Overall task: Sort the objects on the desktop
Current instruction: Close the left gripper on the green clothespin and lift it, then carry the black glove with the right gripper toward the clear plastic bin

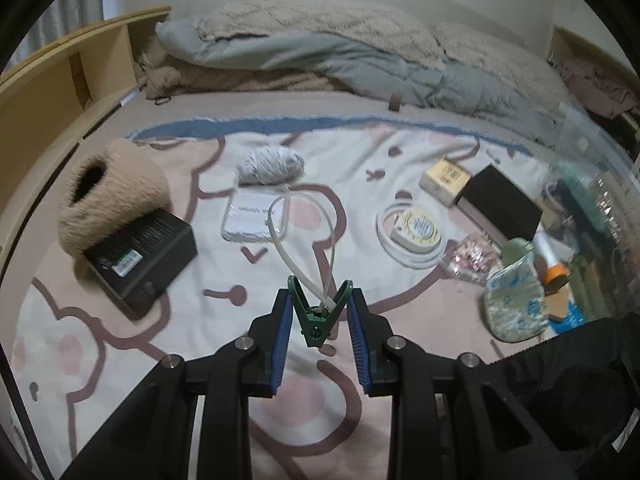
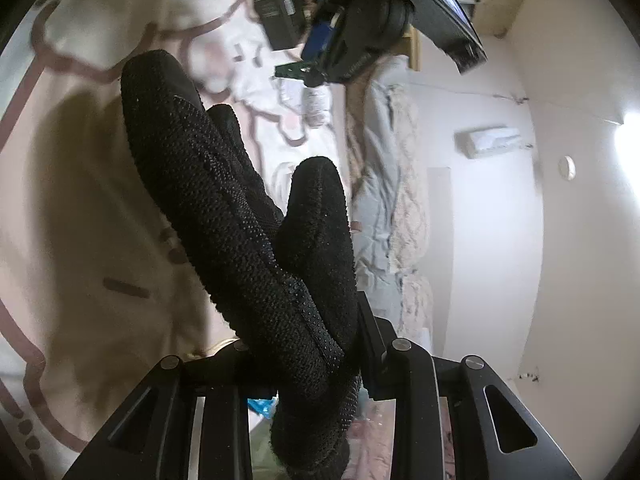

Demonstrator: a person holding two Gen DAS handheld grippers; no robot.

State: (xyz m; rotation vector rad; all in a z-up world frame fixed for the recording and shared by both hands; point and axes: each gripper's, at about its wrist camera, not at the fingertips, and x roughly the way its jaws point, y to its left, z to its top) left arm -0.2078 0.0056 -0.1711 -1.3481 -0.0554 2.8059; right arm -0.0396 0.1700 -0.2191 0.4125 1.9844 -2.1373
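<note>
1. My left hand-held gripper [image 1: 319, 320] sits low in the middle of the left view. Its blue pads [image 1: 282, 332] press on the two handle arms of a green clip [image 1: 318, 316], so it is gripping the clip.
2. The clip's tip points back toward me and its handles point away. A white looped tie [image 1: 304, 240] runs from the clip up toward the middle of the picture.
3. My right hand-held gripper [image 2: 312, 344] holds a black glove [image 2: 248, 216]. The glove fills the middle of the right view and hides the pads.
4. A clear bag [image 1: 592, 208] with things already in it is at the right edge of the left view. I think the clip goes there. The bag lies to the right of the clip, and the left gripper is nearest to it.
5. All this lies on a bed blanket [image 1: 200, 280], not a table.
6. Around: a black box [image 1: 144, 260] and fuzzy tan thing [image 1: 112, 196] at the left, a white cable coil [image 1: 412, 236] and a blue-patterned pouch [image 1: 516, 300] at the right.
7. The pouch and the coil lie between the clip and the bag, so I should lift over them.
</note>
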